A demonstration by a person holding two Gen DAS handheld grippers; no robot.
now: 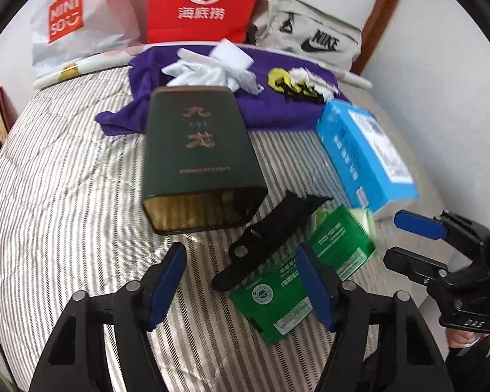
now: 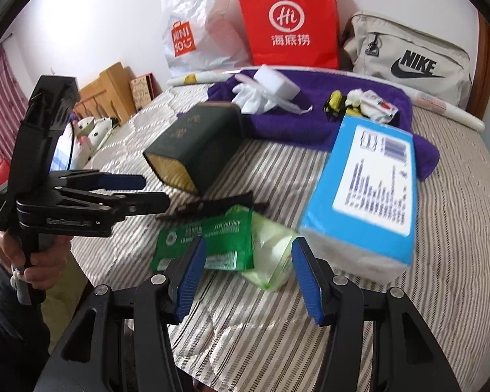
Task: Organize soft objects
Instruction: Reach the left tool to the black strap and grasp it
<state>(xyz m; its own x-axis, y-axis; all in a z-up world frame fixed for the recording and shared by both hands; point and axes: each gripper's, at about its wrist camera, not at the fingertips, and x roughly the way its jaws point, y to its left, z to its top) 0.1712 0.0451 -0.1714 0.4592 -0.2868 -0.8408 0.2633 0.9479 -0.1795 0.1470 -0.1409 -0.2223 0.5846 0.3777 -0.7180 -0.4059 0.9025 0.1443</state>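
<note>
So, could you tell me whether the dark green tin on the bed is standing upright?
No, the dark green tin lies on its side on the striped bed cover, open end facing the camera.

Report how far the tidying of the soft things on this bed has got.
Done: nothing visibly sorted. In hand: nothing; the left tongs and right tongs hang open above the green plastic wipes packet. Left: that packet, the black strap, the blue tissue pack and the white gloves on the purple towel.
</note>
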